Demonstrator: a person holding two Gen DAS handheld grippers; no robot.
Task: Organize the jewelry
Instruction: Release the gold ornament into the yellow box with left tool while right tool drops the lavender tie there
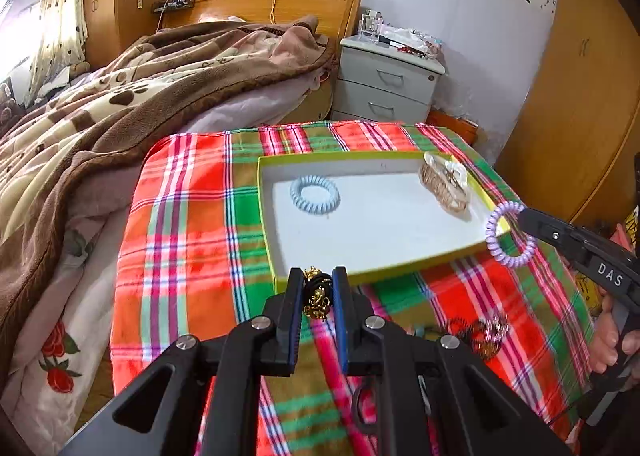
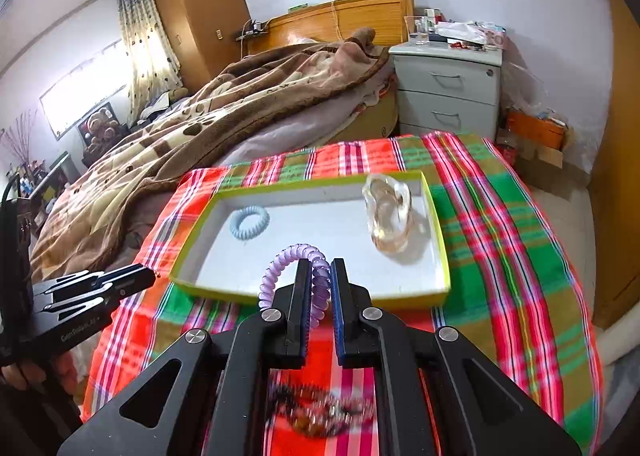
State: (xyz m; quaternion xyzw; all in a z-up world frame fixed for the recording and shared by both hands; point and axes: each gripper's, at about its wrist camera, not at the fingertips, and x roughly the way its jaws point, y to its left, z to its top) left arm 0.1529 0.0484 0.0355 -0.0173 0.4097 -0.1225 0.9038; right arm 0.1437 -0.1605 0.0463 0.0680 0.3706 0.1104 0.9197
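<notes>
A shallow white tray with a yellow-green rim (image 1: 320,154) (image 2: 308,186) lies on a plaid cloth. A pale blue spiral hair tie (image 1: 315,194) (image 2: 249,222) and a clear beige hair claw (image 1: 444,186) (image 2: 387,212) lie in it. My left gripper (image 1: 317,282) is shut on a black-and-gold bead ornament (image 1: 317,292) just before the tray's near rim. My right gripper (image 2: 319,276) is shut on a purple spiral hair tie (image 2: 280,268) (image 1: 509,234), held above the tray's near edge.
More beaded jewelry (image 1: 482,332) (image 2: 320,412) lies on the plaid cloth (image 1: 192,240) nearer me. A bed with a brown blanket (image 1: 120,88) is on the left. A grey nightstand (image 1: 386,80) stands behind, a wooden wardrobe (image 1: 580,96) on the right.
</notes>
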